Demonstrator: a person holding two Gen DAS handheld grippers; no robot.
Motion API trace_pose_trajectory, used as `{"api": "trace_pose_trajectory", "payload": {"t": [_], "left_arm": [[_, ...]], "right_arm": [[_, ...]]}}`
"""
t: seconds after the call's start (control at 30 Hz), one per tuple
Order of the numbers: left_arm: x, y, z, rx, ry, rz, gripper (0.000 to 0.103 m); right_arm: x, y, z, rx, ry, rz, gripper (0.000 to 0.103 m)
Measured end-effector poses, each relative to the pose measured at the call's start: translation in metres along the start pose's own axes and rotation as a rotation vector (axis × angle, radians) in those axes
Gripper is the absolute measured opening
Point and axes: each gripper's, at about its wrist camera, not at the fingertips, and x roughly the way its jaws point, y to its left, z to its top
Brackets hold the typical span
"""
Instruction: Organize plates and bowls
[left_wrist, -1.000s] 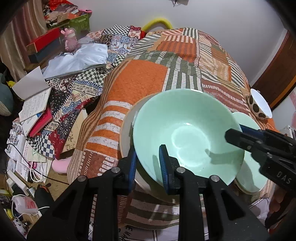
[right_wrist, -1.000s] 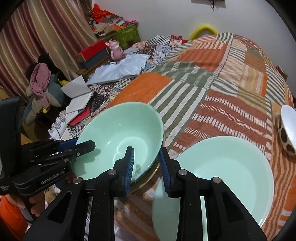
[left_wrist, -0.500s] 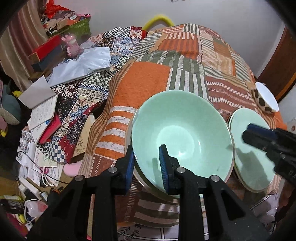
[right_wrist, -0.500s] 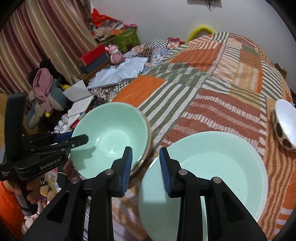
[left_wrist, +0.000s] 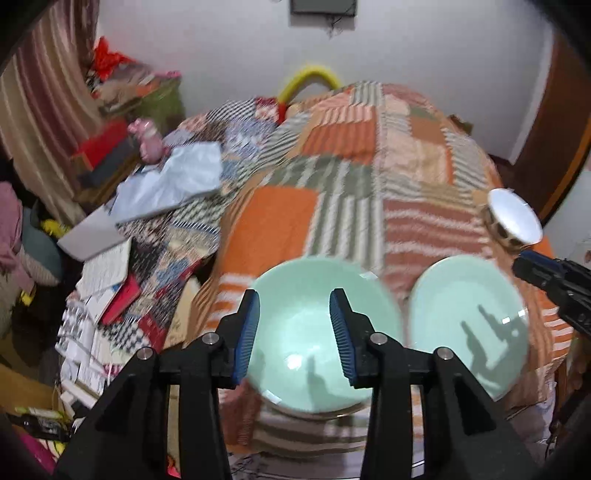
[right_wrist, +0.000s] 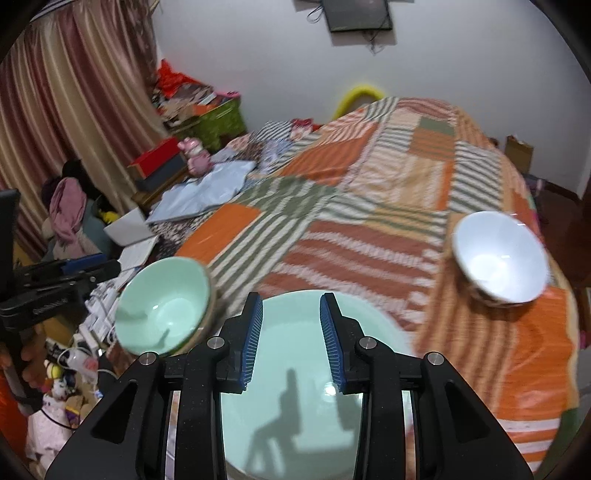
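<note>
The left gripper (left_wrist: 294, 332) is opening its jaws, nothing between the pads, and is hovering above the mint green bowl (left_wrist: 314, 343), which is sitting on the patchwork quilt (left_wrist: 280, 221) low in the middle of the left wrist view. The mint green plate (right_wrist: 295, 387) is lying at the bottom centre of the right wrist view under the right gripper (right_wrist: 290, 339), whose jaws are standing apart and gripping nothing. The white bowl (right_wrist: 498, 258) is resting at right
</note>
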Motion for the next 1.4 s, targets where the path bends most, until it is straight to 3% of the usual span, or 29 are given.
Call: {"api": "trace_pose_trajectory", "payload": {"t": [0.23, 0.3, 0.37, 0.47, 0.73, 1.13, 1.4], "left_arm": [[-0.008, -0.072, 0.024, 0.092, -0.064, -0.127, 0.045], [-0.007, -0.094, 0.03, 0.115, -0.073, -0.167, 0.046], [-0.006, -0.112, 0.036, 0.133, -0.077, -0.201, 0.046], [-0.001, -0.14, 0.047, 0.156, -0.081, -0.257, 0.05], [0.013, -0.199, 0.065, 0.222, -0.096, -0.32, 0.057], [0.079, -0.261, 0.089, 0.274, 0.012, -0.374, 0.062], [0.129, -0.281, 0.097, 0.268, 0.101, -0.376, 0.062]], "right_arm": [[-0.027, -0.039, 0.002, 0.031, -0.036, -0.111, 0.03], [-0.032, -0.052, 0.002, 0.055, -0.041, -0.133, 0.035], [-0.039, -0.064, 0.002, 0.08, -0.053, -0.156, 0.05], [-0.046, -0.08, 0.002, 0.088, -0.068, -0.22, 0.058], [-0.05, -0.118, 0.004, 0.129, -0.068, -0.29, 0.06], [-0.031, -0.167, 0.01, 0.167, -0.026, -0.329, 0.06], [-0.008, -0.204, 0.009, 0.26, 0.037, -0.299, 0.06]]}}
